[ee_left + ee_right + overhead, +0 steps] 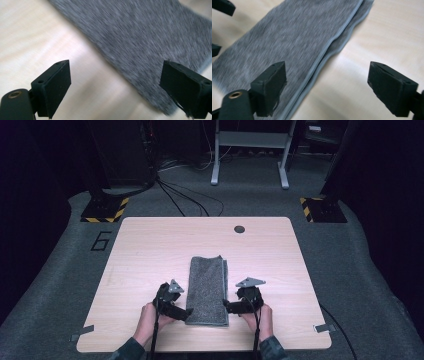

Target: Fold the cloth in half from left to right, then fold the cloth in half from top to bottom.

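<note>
At the near edge of the bench (150, 240), two hands come in from below, each holding a gripper at a near corner of a folded grey towel (207, 290). The left gripper (186, 312) sits just beside the towel's near left corner, its tips at the cloth's edge; in the left gripper view its fingers (53, 86) are spread wide and hold nothing, with bare wood under one and the towel's near corner close to the other. The right gripper (226, 306) is at the towel's right edge, near the near right corner; in the right gripper view its fingers (270, 86) are likewise released and wide apart, one over the grey cloth and the other over bare wood, with the towel's hemmed double edge running between them. That edge shows two layers, the upper one set slightly back from the lower. The towel lies flat as a long strip in the near middle of the bench, its length running away from the person. Farther off, a small dark round hole (239, 229) sits near the far edge. Beyond the bench, cables (185, 195) trail across the grey floor (350, 250) toward a pale metal stand (250, 150).
</note>
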A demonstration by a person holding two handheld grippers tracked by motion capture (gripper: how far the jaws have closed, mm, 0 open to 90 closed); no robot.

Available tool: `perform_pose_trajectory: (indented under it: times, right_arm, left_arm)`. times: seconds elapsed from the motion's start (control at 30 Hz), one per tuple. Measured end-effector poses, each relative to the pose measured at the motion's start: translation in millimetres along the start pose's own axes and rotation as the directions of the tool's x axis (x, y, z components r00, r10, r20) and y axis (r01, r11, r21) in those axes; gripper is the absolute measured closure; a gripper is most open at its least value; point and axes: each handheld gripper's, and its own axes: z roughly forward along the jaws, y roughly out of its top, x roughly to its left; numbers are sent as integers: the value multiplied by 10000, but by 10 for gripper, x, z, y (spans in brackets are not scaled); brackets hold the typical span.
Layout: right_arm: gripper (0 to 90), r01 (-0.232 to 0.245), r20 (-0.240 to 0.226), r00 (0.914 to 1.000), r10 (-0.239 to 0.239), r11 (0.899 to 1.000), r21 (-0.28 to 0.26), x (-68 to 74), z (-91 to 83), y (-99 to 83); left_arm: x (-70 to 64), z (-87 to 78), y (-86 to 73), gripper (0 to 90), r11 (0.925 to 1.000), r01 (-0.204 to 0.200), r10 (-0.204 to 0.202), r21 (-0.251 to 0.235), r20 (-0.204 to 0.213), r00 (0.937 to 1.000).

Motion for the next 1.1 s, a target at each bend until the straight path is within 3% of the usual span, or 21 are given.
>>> perform_pose_trajectory:
  times: [0.2,0.27,0.43,0.57,0.77,0.97,1.1]
  right_arm:
    - [119,-402,-7,9992,402,9992,87,-271,197,358]
    - [121,-447,19,9990,447,9989,158,-334,269,456]
    - [129,-624,-41,9980,626,9976,301,-441,449,660]
    - [139,-721,-98,9973,726,9964,440,-495,605,765]
    - [159,-953,71,9954,951,9937,598,-579,808,854]
    - [284,-1666,262,9859,1650,9830,766,-692,998,936]
    - [352,-1692,524,9848,1653,9823,802,-710,1098,974]
  left_arm:
    - [427,43,250,76,9979,612,-620,-224,-382,9973]
    - [534,79,339,78,9970,713,-730,-294,-626,9954]
    - [751,206,539,87,9925,1131,-1164,-459,-756,9903]
    - [855,350,689,102,9899,1312,-1362,-544,-1019,9854]
    - [987,599,849,122,9868,1597,-1617,-252,-1330,9778]
    - [1076,763,920,147,9826,1846,-1859,-231,-1533,9705]
    - [1124,836,951,177,9791,2030,-2021,-101,-1537,9672]
